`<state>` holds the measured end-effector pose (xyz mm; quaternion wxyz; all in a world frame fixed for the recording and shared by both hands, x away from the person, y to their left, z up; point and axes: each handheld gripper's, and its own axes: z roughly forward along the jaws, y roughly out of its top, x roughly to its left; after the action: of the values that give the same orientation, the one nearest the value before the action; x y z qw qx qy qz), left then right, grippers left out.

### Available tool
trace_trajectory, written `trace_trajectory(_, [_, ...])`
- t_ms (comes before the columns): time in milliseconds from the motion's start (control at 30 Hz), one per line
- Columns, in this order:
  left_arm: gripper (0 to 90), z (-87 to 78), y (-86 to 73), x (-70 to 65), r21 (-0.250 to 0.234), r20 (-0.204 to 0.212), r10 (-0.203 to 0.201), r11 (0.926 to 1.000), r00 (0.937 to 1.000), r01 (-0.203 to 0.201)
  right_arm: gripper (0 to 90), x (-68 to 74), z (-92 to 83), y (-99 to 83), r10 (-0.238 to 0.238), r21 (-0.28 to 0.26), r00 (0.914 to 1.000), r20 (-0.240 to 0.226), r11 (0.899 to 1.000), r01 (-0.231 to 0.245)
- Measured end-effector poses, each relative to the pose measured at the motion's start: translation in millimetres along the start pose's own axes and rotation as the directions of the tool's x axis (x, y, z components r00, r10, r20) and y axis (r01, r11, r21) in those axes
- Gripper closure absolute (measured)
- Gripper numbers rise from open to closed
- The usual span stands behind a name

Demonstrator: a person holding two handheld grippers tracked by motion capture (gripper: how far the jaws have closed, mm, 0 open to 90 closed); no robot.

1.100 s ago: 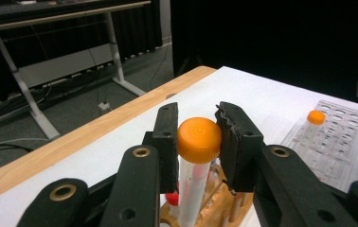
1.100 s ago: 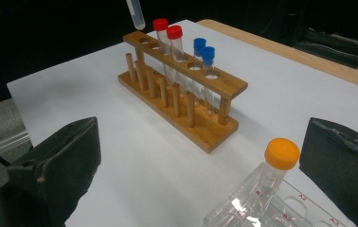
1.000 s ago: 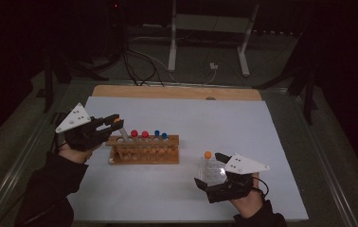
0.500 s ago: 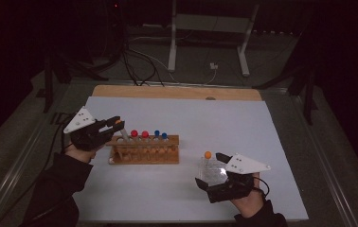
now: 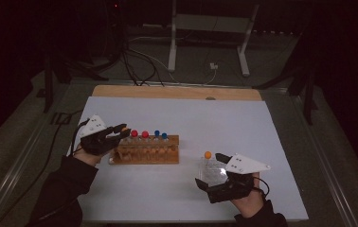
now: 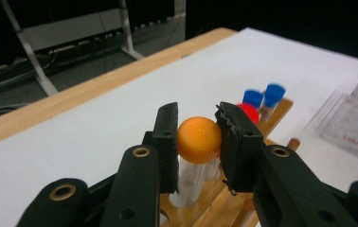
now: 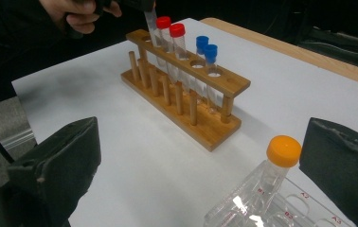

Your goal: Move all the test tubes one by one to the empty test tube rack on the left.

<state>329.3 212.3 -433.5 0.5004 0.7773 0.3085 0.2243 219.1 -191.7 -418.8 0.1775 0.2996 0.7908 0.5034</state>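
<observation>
Orange-capped tube [image 6: 198,142] sits clamped at its cap in our left gripper [image 6: 198,139], lower end in the wooden rack [image 5: 145,153] beneath, red and blue tubes just beyond. Our right gripper [image 5: 213,171] gapes wide around a clear plate [image 7: 281,208].

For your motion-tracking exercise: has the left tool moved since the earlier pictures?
Yes. In the high view, the left tool, shut on the orange-capped tube, has come down and nearer the wooden rack, at its left end.

High view looks down from afar; both gripper views, close and low, share the wooden rack [image 5: 145,149].
</observation>
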Motion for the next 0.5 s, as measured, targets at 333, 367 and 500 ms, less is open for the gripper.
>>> trace_trajectory(333, [71.3, 8.3, -7.2, -0.1, 0.053, 0.0, -0.002, 0.9986, 1.0, 0.002, 0.0, -1.2, -0.5, -0.1, 0.001, -0.001, 1.0, 0.001, 1.0, -0.001])
trace_trajectory(367, [71.3, 8.9, -7.3, -0.3, 0.06, -0.003, 0.002, 0.9982, 1.0, -0.002, 0.0, -1.4, -0.7, 0.0, 0.003, -0.003, 1.0, -0.001, 1.0, -0.003])
trace_trajectory(500, [71.2, 10.6, -7.8, -0.5, 0.075, -0.003, 0.002, 0.9972, 1.0, -0.002, 0.0, -1.4, -0.9, -0.1, 0.005, -0.003, 1.0, -0.003, 1.0, -0.005])
